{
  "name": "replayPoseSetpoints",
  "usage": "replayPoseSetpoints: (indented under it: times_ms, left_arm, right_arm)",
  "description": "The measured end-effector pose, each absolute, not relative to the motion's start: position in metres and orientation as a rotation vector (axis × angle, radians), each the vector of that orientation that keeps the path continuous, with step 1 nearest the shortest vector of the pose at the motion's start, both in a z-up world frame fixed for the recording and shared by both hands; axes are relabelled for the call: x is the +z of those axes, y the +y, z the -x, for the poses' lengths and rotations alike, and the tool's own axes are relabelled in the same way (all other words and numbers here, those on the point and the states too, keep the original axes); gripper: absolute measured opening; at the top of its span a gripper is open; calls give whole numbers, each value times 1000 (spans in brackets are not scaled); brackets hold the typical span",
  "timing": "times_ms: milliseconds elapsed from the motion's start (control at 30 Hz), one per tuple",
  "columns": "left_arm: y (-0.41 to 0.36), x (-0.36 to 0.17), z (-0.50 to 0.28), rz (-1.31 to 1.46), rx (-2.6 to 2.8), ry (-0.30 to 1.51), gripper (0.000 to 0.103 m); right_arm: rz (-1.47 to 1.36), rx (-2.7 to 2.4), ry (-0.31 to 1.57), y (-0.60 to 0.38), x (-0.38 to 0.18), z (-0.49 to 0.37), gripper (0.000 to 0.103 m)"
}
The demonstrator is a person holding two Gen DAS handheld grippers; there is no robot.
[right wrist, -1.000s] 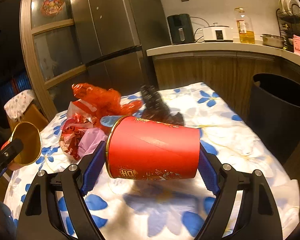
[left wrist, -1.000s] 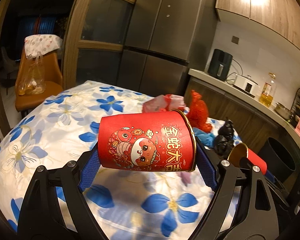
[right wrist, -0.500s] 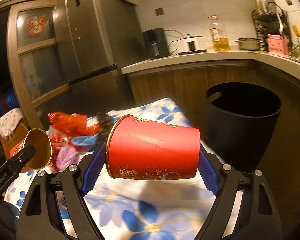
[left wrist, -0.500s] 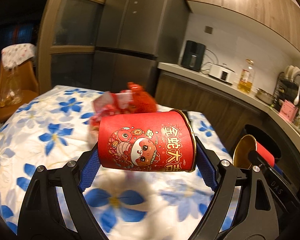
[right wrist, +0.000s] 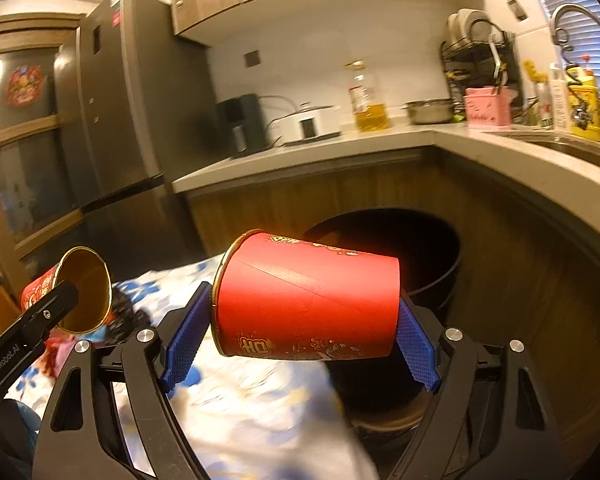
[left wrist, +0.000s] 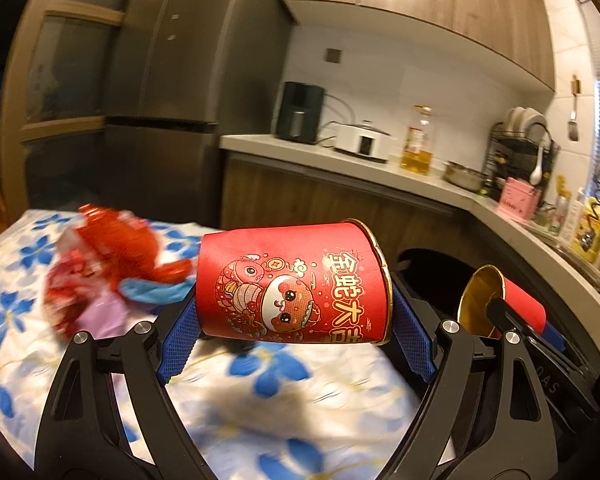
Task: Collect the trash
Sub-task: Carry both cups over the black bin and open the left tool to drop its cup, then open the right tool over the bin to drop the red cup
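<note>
view: both cameras have swung off the floral table (left wrist: 260, 420) toward the black bin (right wrist: 428, 248) | left gripper (left wrist: 296, 328) pinches 1 red cup (left wrist: 292, 286) | right gripper (right wrist: 300, 330) pinches 1 red cup (right wrist: 306, 300) near the bin | next: likely drop.

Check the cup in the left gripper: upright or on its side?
On its side. The red cup lies level between the left gripper's blue pads, gold rim facing right.

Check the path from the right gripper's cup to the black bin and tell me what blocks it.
Nothing visible blocks it. The right gripper holds its red cup on its side above the table's edge, and the bin's open mouth lies just beyond, uncovered.
</note>
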State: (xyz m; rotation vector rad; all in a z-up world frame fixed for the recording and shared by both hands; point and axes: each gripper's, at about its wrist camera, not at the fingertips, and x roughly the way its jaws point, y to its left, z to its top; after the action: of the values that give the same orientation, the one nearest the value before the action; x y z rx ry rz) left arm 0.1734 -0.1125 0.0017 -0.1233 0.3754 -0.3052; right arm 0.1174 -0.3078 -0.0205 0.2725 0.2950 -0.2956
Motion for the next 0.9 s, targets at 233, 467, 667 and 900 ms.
replayPoseSetpoints:
  times_ms: [233, 467, 667, 900]
  left_arm:
    - [-171, 11, -195, 96, -407, 342, 83]
    - [-222, 15, -214, 79, -501, 319, 83]
    - [-258, 9, -230, 53, -565, 316, 83]
    - [-282, -5, -252, 66, -621, 344, 83]
  right_arm:
    - [-265, -371, 244, -351, -9, -122, 82]
    - [-266, -398, 233, -382, -9, -135, 82]
    - [-278, -407, 243, -405, -13, -150, 82]
    - [-287, -420, 268, -426, -20, -168, 82]
